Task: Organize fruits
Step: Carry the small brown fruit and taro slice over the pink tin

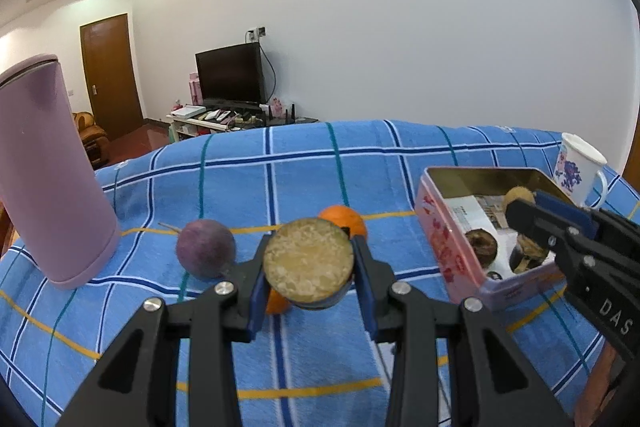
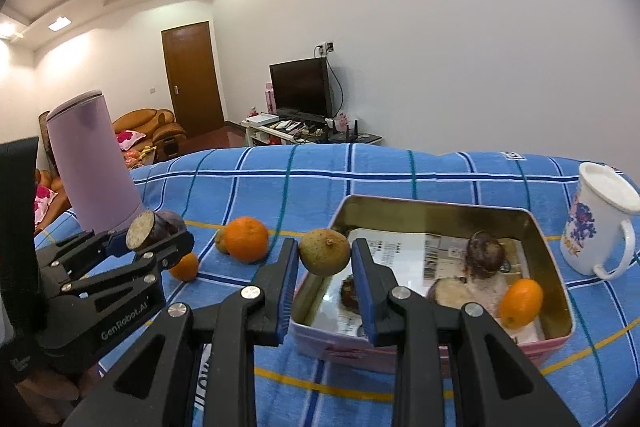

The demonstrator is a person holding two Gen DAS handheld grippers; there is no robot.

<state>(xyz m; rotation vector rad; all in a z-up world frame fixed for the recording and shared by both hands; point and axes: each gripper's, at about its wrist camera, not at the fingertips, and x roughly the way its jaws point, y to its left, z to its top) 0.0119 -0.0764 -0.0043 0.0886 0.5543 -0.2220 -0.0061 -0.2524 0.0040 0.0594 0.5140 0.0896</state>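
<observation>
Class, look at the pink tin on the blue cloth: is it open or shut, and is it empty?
Open and not empty. The pink tin has no lid on; a small orange and brownish fruit pieces lie inside on printed paper.

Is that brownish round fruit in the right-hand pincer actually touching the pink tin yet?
Apart. In the right wrist view the brownish fruit is clamped between the right gripper fingers, raised at the pink tin's near rim, not resting on it.
</observation>
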